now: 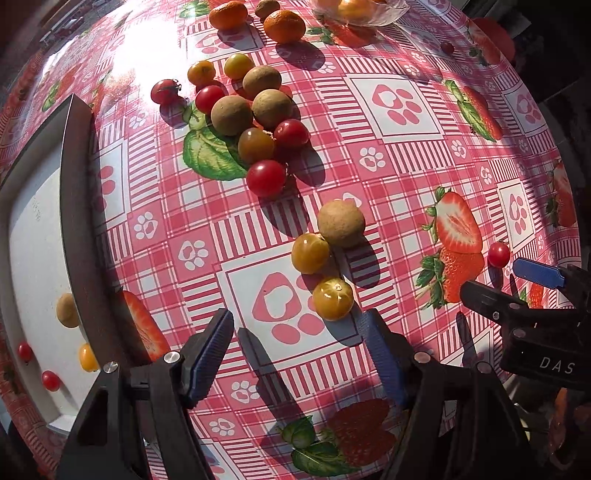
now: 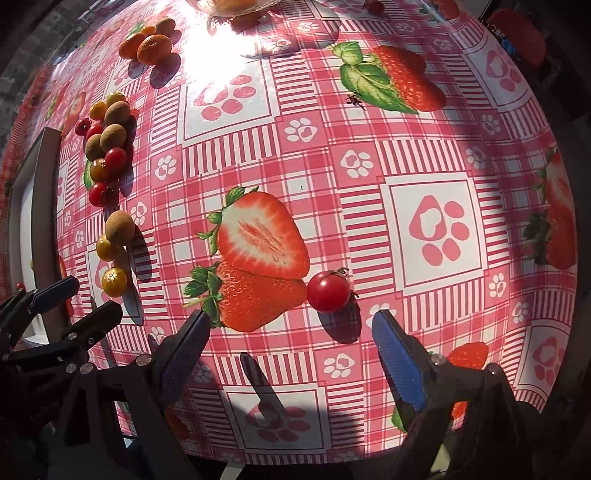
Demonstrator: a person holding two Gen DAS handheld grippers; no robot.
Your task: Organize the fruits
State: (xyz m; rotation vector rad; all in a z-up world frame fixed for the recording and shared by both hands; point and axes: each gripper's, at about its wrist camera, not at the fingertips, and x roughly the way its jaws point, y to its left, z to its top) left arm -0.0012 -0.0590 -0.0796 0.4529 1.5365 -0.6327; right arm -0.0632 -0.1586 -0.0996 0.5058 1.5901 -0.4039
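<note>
My left gripper is open and empty just above the tablecloth. A yellow cherry tomato lies just ahead of its right finger, with another yellow tomato and a brown longan beyond. A cluster of red tomatoes, yellow tomatoes and longans lies farther back. My right gripper is open and empty, with a red cherry tomato just ahead between its fingers. That tomato shows in the left wrist view beside the right gripper.
A white tray with a dark rim at the left holds a longan, red tomatoes and a yellow one. Two mandarins and a glass bowl with orange fruit sit at the far edge. The left gripper shows in the right wrist view.
</note>
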